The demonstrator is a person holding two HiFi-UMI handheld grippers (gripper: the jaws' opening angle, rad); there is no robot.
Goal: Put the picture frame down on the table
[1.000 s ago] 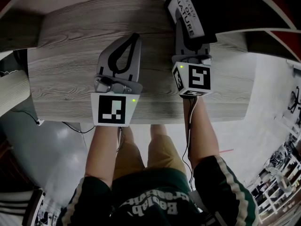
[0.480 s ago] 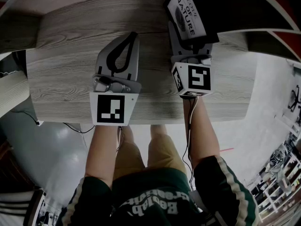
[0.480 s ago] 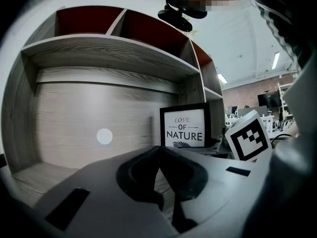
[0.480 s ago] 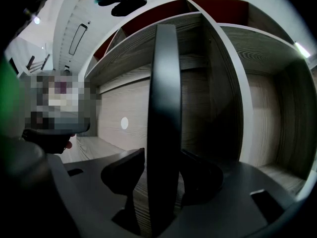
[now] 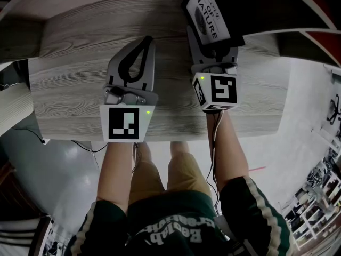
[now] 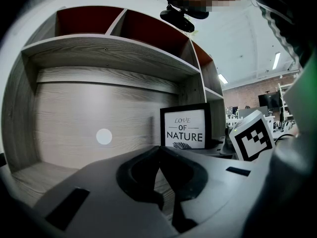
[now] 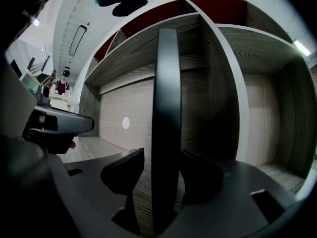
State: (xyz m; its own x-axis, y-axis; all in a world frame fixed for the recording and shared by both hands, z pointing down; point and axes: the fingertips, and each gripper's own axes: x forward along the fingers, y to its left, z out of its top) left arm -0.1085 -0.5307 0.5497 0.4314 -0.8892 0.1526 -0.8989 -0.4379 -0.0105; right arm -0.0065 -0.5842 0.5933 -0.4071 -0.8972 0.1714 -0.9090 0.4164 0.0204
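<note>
on the right side of the wood-grain table (image 5: 74,63), the right gripper (image 5: 209,46) is clamped on the black picture frame (image 5: 209,16), one jaw pressing each face of its thin edge. in the right gripper view the frame (image 7: 166,83) stands upright and edge-on between the two jaws. the left gripper view shows its front (image 6: 184,128): a white print reading "love of nature" with a dark feather shape under the words. the frame is at the far right of the table, close to the upright divider (image 7: 223,83) of the shelf unit (image 6: 114,48) that rises behind the table. whether its bottom edge touches the wood cannot be told. the left gripper (image 5: 150,40) is over the table just left of the right one, its jaws closed together with nothing between them. it points at the far back panel (image 6: 74,113), which bears a small white round dot (image 6: 104,136). the person's bare forearms reach in from the near edge.
</note>
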